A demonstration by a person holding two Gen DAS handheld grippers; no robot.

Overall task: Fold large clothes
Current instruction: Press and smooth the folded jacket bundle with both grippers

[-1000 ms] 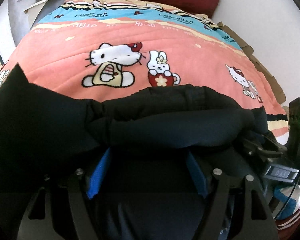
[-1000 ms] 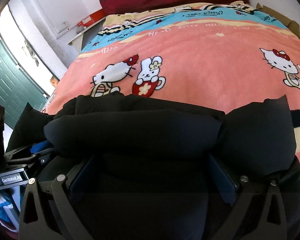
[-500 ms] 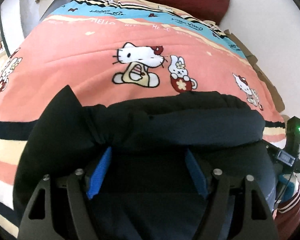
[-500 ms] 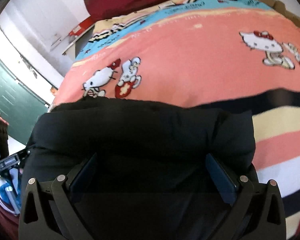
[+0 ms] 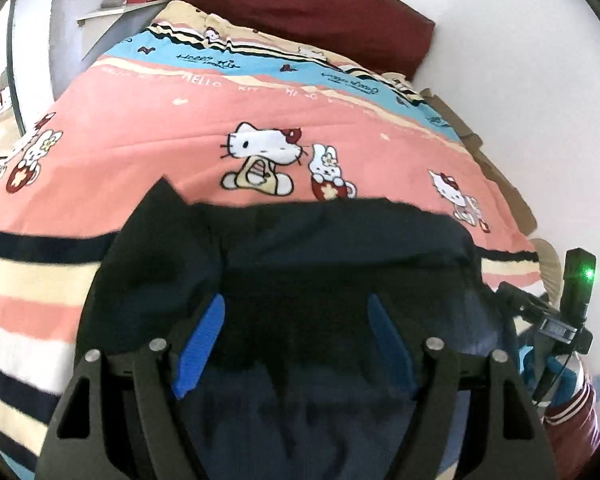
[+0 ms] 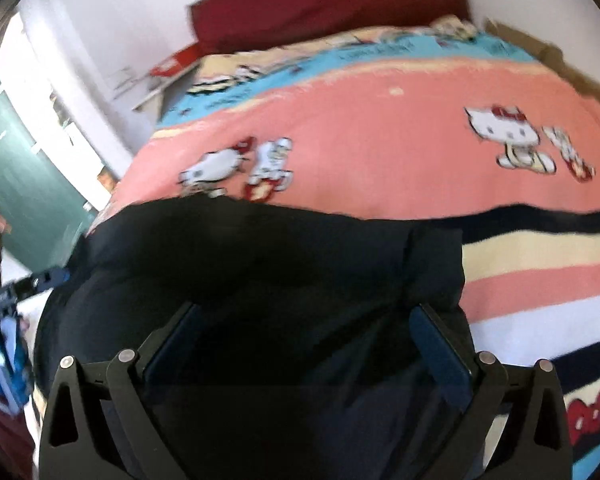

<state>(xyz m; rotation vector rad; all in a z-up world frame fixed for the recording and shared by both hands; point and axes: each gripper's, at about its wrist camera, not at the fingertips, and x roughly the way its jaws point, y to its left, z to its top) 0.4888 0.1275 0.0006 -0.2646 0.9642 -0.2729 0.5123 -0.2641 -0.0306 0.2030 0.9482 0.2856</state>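
Daylight, bright and even. White wall (image 5: 520, 60) near blown out. Dark garment (image 5: 320, 248) crushed to black, no fold detail. Right wrist view motion-blurred throughout; left wrist sharper. Heavy fisheye bending, black vignette corners.

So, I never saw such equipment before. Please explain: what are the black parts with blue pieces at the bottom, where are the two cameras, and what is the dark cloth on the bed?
There is no robot here. A person holds one two-finger gripper in each hand, and each carries a wide-angle camera looking forward along its fingers. One picture comes from the left gripper, the other from the right gripper. The blue pieces are finger pads. The dark garment lies bunched between both grippers' fingers, over a cartoon-cat blanket that covers the bed. Whether the fingers pinch the cloth is unclear.
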